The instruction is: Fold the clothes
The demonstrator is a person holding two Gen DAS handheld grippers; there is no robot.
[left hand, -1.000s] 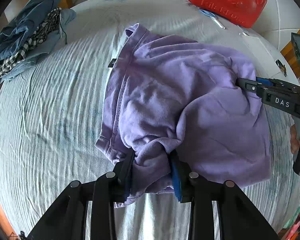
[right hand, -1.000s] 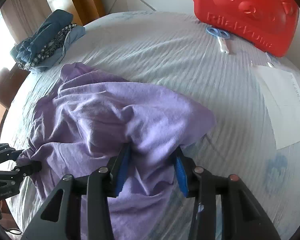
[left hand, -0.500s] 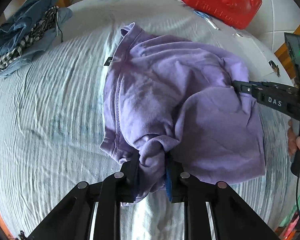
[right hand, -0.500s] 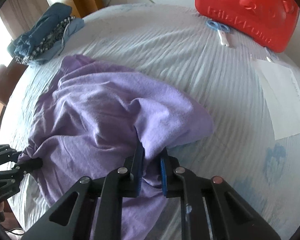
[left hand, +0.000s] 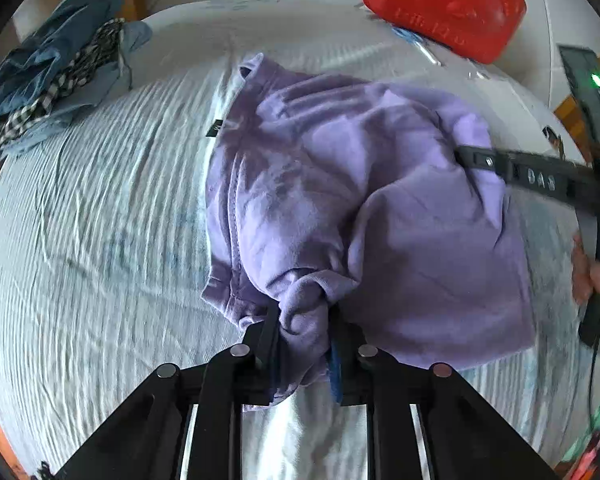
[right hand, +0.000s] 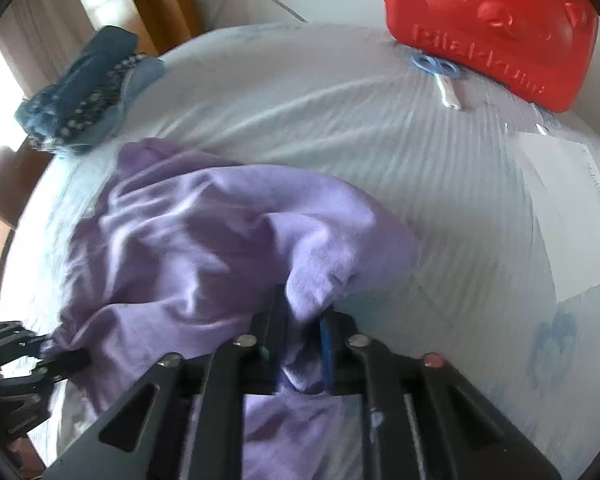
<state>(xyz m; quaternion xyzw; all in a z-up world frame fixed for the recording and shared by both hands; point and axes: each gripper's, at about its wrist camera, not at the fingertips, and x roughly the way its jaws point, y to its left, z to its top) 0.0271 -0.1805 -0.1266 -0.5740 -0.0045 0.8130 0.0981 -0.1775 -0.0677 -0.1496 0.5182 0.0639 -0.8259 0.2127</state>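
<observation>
Gripping: both tools hold the purple shirt (left hand: 340,184), one at each near corner or edge.
Left gripper (left hand: 302,336): jaws pinch a bunched knot of purple cloth, the fabric gathered thick between them.
Right gripper (right hand: 300,332): jaws pressed onto a fold of the same shirt; in the left wrist view it reaches into the cloth from the right side, at the shirt's far right edge.
Shirt position: lies crumpled in the middle of the counter (left hand: 92,208), which wears a ribbed pale cover; the collar end with a small dark label points away from the left gripper.
Handling: soft, light, limp knit; it drapes and bunches and will not hold a crease by itself.
Grip quality: cloth is unlikely to slip from these pinches, but a bunched hold probably hides which layer is caught; the blur keeps me from telling one layer from two.
Where to hold: hems, shoulder seams and corners, where doubled stitching gives a firm, flat edge.
Judgement: lifting and pulling the two holds apart would likely spread the shirt flat before any fold.
Nearby: pile of blue and checked clothes (left hand: 48,76) at the far left, well apart; red case (right hand: 492,28), scissors (right hand: 440,76) and white paper (right hand: 568,216) on the far right.
</observation>
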